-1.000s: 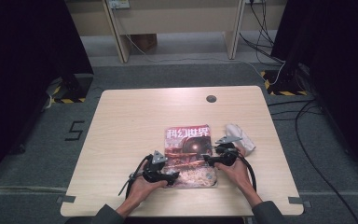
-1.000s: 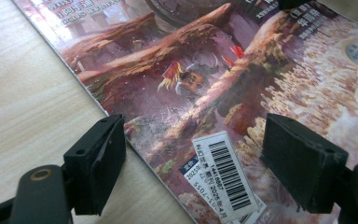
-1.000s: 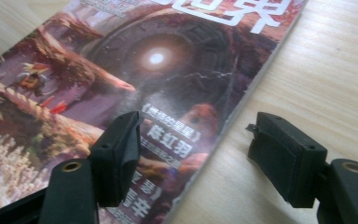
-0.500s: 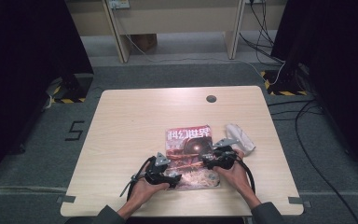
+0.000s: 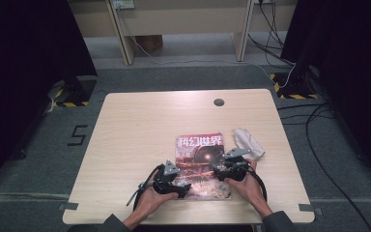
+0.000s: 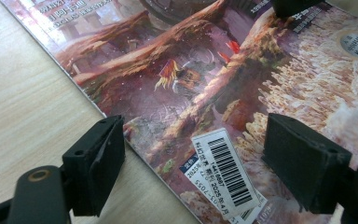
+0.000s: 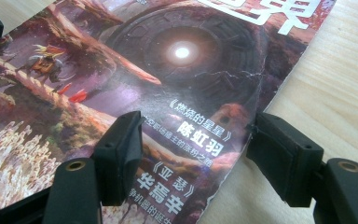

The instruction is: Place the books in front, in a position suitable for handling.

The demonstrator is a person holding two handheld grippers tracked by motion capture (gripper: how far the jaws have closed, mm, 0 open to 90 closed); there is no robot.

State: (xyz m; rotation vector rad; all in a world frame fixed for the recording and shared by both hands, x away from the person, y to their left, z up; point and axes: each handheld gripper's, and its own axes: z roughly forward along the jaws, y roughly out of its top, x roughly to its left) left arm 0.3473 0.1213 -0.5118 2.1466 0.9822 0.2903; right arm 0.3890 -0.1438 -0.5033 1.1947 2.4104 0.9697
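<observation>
The magazine (image 5: 200,164) is lying flat on the table (image 5: 140,125), each side edge being straddled by spread fingers: left gripper (image 6: 191,154) and right gripper (image 7: 196,154), both gaping, nothing clamped. One pad should be slid under the cover edge before closing.

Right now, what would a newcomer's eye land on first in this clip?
The colourful magazine lying flat near the front edge of the pale wooden table, its cover showing a glowing ring and large white Chinese characters. Both hands flank it: the left gripper stands open over its lower left corner by the barcode sticker, and the right gripper open across its right edge. A crumpled white cloth lies just right of the magazine.
</observation>
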